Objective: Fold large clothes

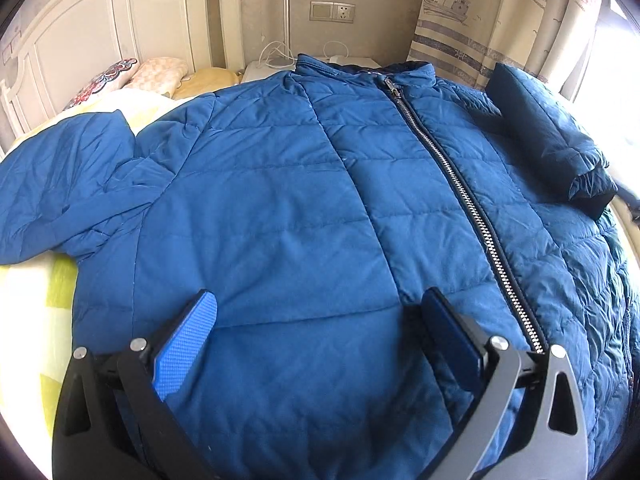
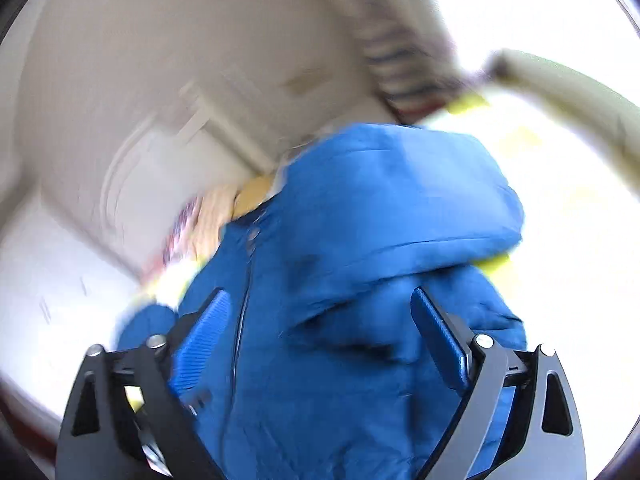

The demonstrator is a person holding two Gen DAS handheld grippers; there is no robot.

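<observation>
A blue jacket (image 1: 280, 208) lies flat, front up, on a bed (image 1: 36, 300), its zipper (image 1: 460, 184) closed and its collar toward the headboard (image 1: 100, 20). One sleeve (image 1: 552, 136) is folded across the chest; the other spreads out on the sheet. The left gripper (image 1: 316, 320) hangs just above the hem, jaws wide and holding nothing. In the blurred right view, the right gripper (image 2: 320, 320) stands released over rumpled jacket fabric, grasping nothing.
</observation>
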